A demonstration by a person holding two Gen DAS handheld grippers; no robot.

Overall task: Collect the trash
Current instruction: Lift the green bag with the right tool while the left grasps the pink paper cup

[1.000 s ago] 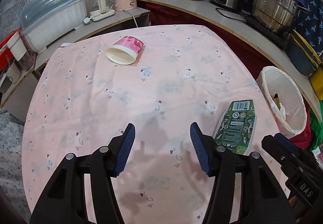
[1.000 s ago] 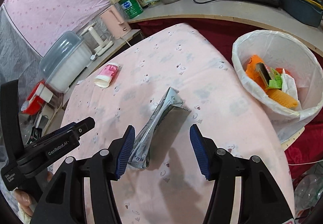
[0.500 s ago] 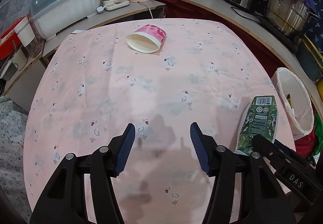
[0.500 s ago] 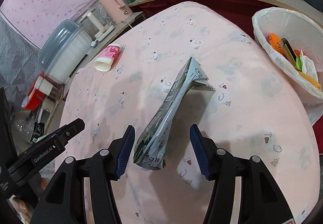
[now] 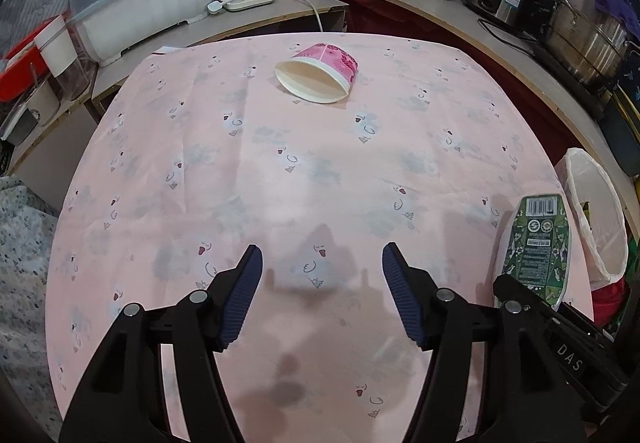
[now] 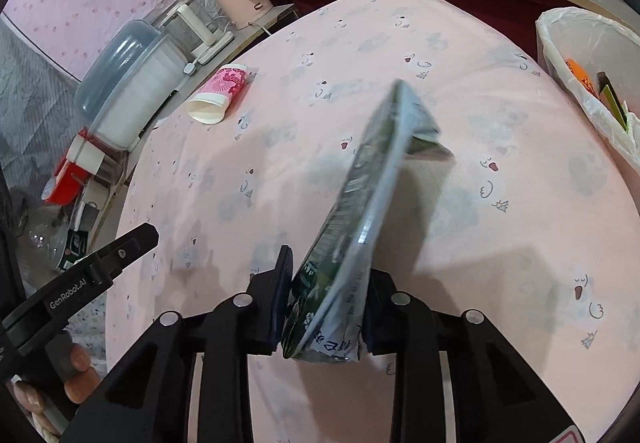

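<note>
Right gripper [image 6: 326, 307] pinching the near end of a flattened green drink carton [image 6: 360, 203] (raised off the pink patterned tablecloth [image 6: 500, 263]), white-lined trash bin [image 6: 580, 55] far right. Left gripper [image 5: 322, 299] spread, empty; pink paper cup [image 5: 320, 73] lying far ahead.

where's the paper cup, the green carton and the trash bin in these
paper cup [image 5: 316, 77]: left wrist view, on its open mouth, lying on its side.
green carton [image 6: 360, 199]: right wrist view, on its flattened side, clamped by the right gripper [image 6: 326, 303].
trash bin [image 6: 576, 43]: right wrist view, on its white liner wall.
</note>
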